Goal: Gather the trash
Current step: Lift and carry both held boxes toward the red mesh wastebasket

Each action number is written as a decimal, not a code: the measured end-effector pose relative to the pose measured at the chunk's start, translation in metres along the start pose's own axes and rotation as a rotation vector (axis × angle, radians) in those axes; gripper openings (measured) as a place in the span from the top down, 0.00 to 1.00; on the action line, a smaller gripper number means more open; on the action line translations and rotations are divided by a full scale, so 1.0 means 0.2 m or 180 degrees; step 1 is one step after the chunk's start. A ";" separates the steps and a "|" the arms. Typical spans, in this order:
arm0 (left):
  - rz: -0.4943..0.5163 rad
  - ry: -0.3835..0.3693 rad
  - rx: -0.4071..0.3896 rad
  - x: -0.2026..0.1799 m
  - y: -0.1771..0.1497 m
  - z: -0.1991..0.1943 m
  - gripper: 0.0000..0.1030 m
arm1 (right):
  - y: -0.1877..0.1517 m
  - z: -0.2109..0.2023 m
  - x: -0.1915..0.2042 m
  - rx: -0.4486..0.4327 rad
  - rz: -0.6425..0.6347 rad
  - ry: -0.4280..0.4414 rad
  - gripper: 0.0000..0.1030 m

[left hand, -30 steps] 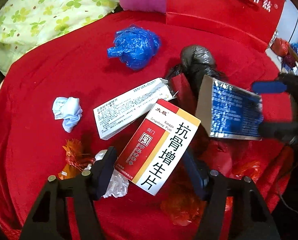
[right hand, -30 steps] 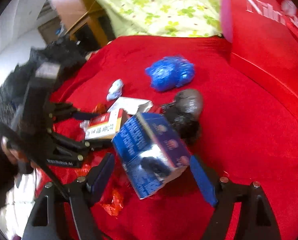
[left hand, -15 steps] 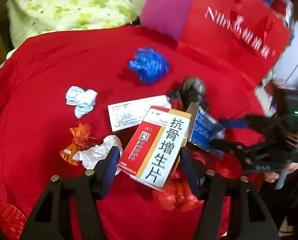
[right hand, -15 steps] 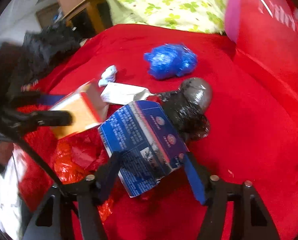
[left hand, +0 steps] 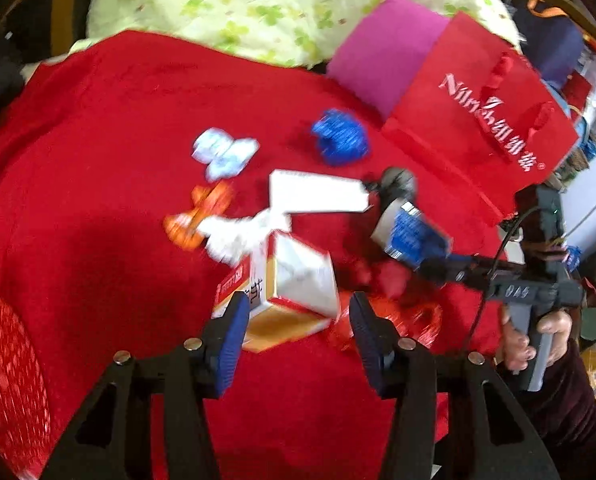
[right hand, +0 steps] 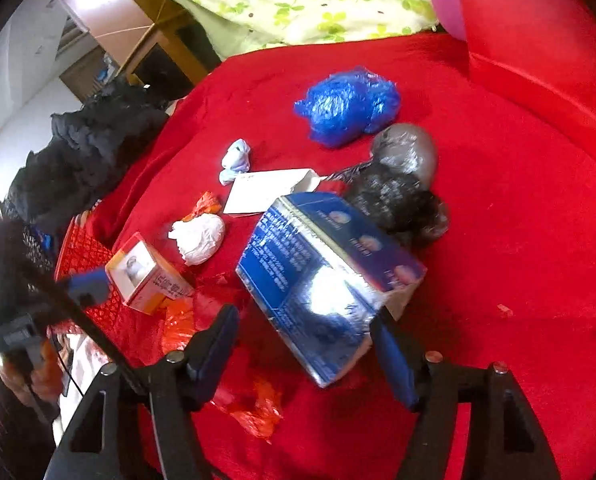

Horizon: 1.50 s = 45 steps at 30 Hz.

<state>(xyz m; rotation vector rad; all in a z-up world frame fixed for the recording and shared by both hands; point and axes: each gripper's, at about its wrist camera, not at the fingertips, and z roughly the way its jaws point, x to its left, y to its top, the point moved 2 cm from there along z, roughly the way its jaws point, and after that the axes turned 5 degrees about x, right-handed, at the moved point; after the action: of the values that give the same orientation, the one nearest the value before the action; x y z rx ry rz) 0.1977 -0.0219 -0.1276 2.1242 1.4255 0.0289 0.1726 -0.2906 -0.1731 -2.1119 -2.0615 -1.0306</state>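
Note:
My left gripper (left hand: 295, 330) is shut on a red, white and orange medicine box (left hand: 285, 292), tilted above a crumpled red plastic bag (left hand: 390, 316). The box also shows in the right wrist view (right hand: 145, 274). My right gripper (right hand: 306, 350) is shut on a blue and silver carton (right hand: 322, 280), also seen in the left wrist view (left hand: 410, 234). On the red cloth (right hand: 518, 220) lie a blue plastic wad (right hand: 348, 106), a black bag (right hand: 402, 184), a flat white box (right hand: 269, 190), a white paper wad (right hand: 199, 238), a pale blue tissue (right hand: 235, 160) and an orange wrapper (right hand: 205, 202).
A red paper shopping bag (left hand: 482, 112) with a pink side stands at the back right. A green flowered quilt (left hand: 281, 4) lies behind the cloth. A red mesh basket (right hand: 85, 256) and dark clothing (right hand: 81, 156) sit at the left of the right wrist view.
My left gripper pulled back and tipped the medicine box over so its end now faces up. My right gripper kept the blue carton, held slightly higher.

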 end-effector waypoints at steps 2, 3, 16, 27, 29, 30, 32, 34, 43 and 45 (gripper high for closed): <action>-0.0053 0.0045 -0.0007 0.03 -0.04 0.00 0.39 | 0.01 0.02 0.00 -0.0026 0.0101 0.0018 0.31; -0.0091 0.0089 -0.0047 0.05 -0.05 0.00 0.32 | 0.02 0.03 -0.01 -0.0049 0.0143 0.0040 0.31; -0.0220 0.0454 -0.0107 0.07 -0.10 0.11 0.24 | 0.06 0.07 -0.13 -0.0108 0.0925 0.0780 0.55; -0.0339 0.0480 -0.0348 0.08 -0.08 0.05 0.50 | 0.04 0.02 0.03 -0.0325 0.0426 0.0593 0.80; -0.0345 0.0467 -0.0397 0.08 -0.08 0.02 0.50 | 0.05 0.00 0.08 -0.0403 0.0289 0.0556 0.80; -0.0354 0.0453 -0.0415 0.08 -0.08 0.01 0.50 | 0.05 0.01 0.11 -0.0405 0.0238 0.0565 0.80; -0.0355 0.0413 -0.0453 0.07 -0.08 -0.02 0.50 | 0.05 0.02 0.14 -0.0339 0.0177 0.0548 0.80; -0.0335 0.0418 -0.0459 0.06 -0.09 -0.03 0.50 | 0.04 0.03 0.16 -0.0242 0.0089 0.0352 0.79; -0.0337 0.0420 -0.0443 0.07 -0.16 -0.01 0.50 | -0.04 -0.18 -0.07 -0.0344 0.0178 0.0377 0.38; -0.0341 0.0407 -0.0450 0.07 -0.16 -0.01 0.50 | -0.04 -0.22 -0.16 -0.0543 0.0441 0.0469 0.18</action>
<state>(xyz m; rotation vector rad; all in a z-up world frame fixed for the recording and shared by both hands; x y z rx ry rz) 0.1765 -0.0013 -0.1447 1.9589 1.5610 0.2214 0.1491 -0.3370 -0.1561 -2.1435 -1.7928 -1.3389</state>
